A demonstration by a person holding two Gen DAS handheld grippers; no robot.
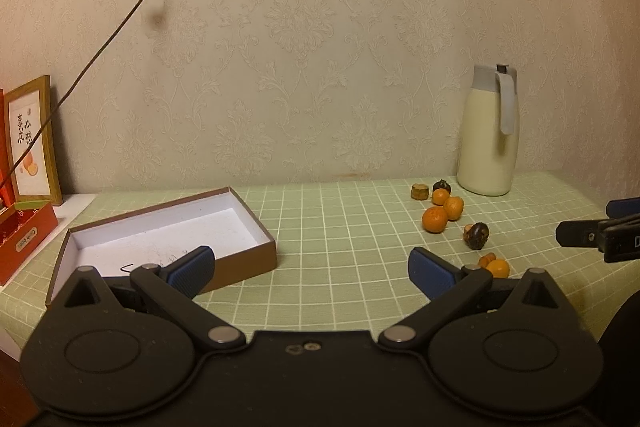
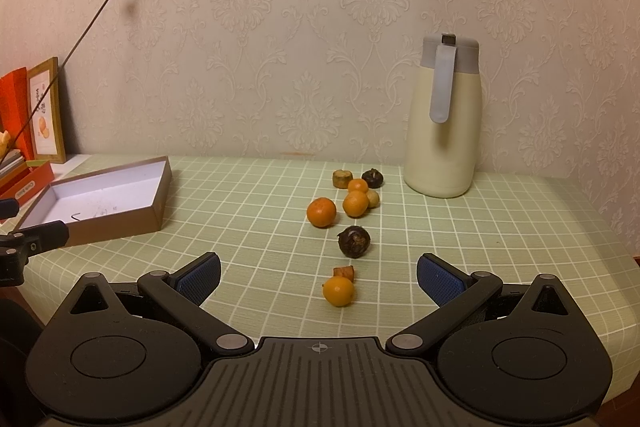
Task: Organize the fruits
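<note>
Several small fruits lie in a loose line on the green checked tablecloth [image 2: 248, 211]: oranges [image 2: 321, 212], a dark brown fruit [image 2: 354, 241], and a nearest orange [image 2: 339, 291] with a small brown piece [image 2: 344, 271] behind it. In the left wrist view the oranges [image 1: 435, 219] lie to the right. An open brown box [image 1: 168, 227] with a white inside sits at the left, also in the right wrist view [image 2: 108, 195]. My left gripper [image 1: 310, 273] is open and empty beside the box. My right gripper [image 2: 319, 283] is open and empty, with the nearest orange between its fingers.
A cream thermos jug [image 2: 442, 123] stands against the wall behind the fruits. A framed picture [image 1: 32, 143] and a red box [image 1: 24, 235] stand at the far left. A black cable [image 1: 100, 47] runs from a wall socket down to the left.
</note>
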